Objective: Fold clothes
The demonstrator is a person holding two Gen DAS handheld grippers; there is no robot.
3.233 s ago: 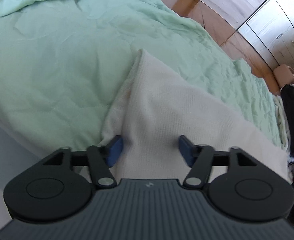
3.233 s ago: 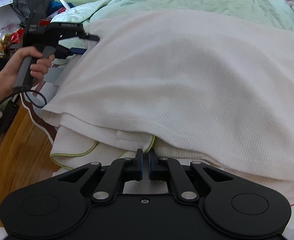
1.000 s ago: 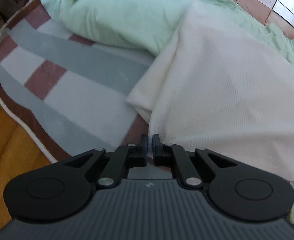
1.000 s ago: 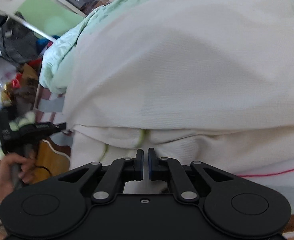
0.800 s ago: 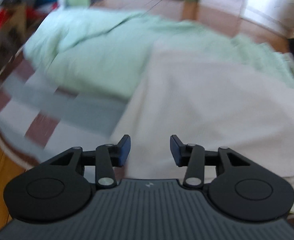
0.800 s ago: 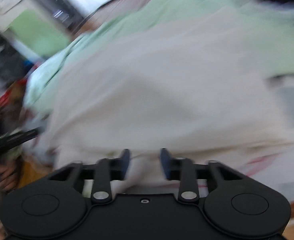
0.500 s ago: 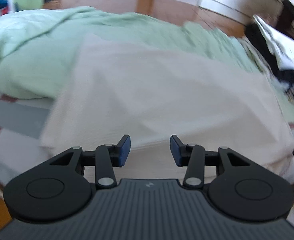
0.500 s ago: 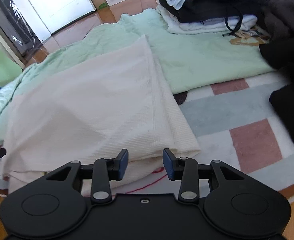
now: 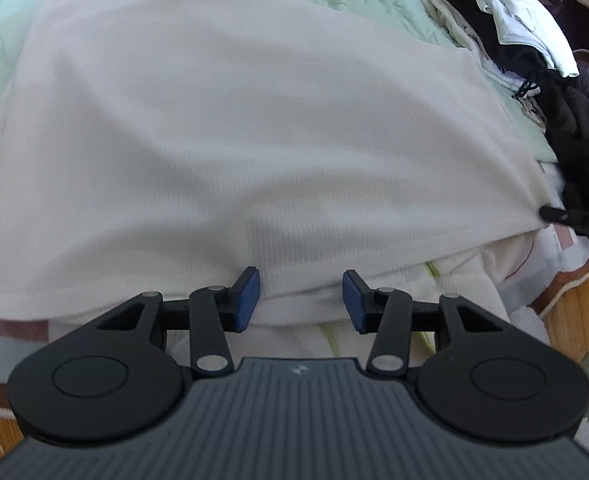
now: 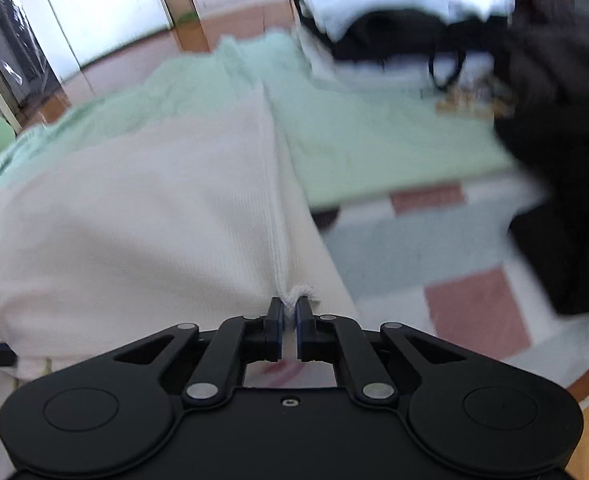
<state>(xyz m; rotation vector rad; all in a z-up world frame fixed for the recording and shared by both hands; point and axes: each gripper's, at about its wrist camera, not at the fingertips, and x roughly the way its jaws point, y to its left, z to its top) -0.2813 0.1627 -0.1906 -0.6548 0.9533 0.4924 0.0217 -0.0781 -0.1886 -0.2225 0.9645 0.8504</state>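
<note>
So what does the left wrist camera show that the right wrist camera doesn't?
Only the left wrist view shows the left gripper, jaws open over the near edge of the white waffle-knit garment, a lime-trimmed layer beneath it, and the garment's full width.

Only the right wrist view shows the right gripper shut on the garment's corner edge, the checked rug and a doorway.

Both show the garment, the green blanket under it, and the pile of dark and white clothes.
</note>
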